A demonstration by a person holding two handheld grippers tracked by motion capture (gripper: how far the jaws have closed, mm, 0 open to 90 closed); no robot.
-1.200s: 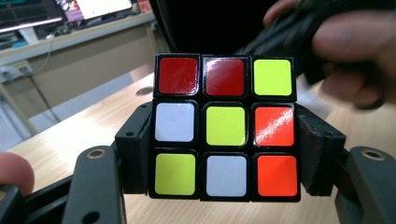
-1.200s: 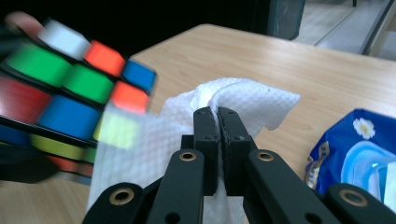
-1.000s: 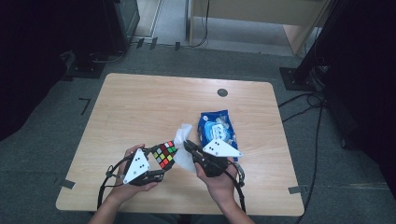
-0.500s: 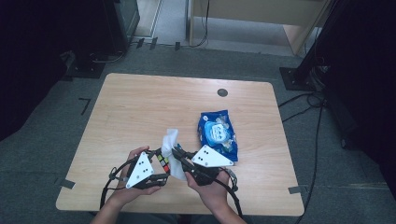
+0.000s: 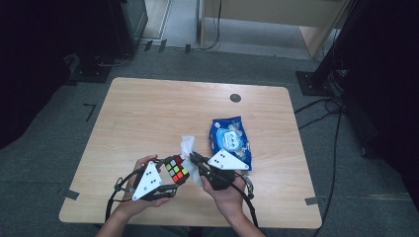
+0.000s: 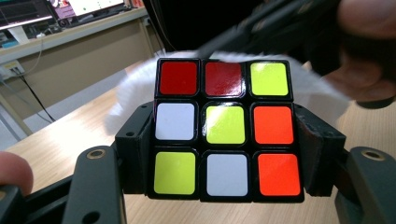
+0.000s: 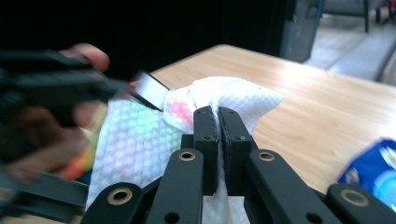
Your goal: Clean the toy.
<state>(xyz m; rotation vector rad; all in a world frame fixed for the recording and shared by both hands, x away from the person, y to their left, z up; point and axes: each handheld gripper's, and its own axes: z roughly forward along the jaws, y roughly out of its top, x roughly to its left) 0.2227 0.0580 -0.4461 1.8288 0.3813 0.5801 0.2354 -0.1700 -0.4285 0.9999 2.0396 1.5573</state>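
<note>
My left gripper (image 5: 174, 174) is shut on a colour puzzle cube (image 5: 177, 169), its jaws clamping the cube's two sides; the cube (image 6: 224, 128) faces the left gripper view with red, yellow, white and orange stickers. My right gripper (image 5: 193, 159) is shut on a white wet wipe (image 5: 189, 148). In the right gripper view the jaws pinch the wipe (image 7: 140, 140), and the wipe lies against the cube (image 7: 150, 89). The wipe (image 6: 135, 88) drapes behind and over the cube's top edge, with the right gripper (image 6: 261, 28) blurred above it.
A blue pack of wet wipes (image 5: 230, 142) lies on the wooden table (image 5: 148, 113), just right of my right hand. A small dark round disc (image 5: 235, 98) sits in the tabletop near the far edge. Dark stands and cables ring the table on the floor.
The right gripper with the wipe swung left from near the blue pack to the cube and now rests the wipe against it. The left gripper with the cube barely moved.
</note>
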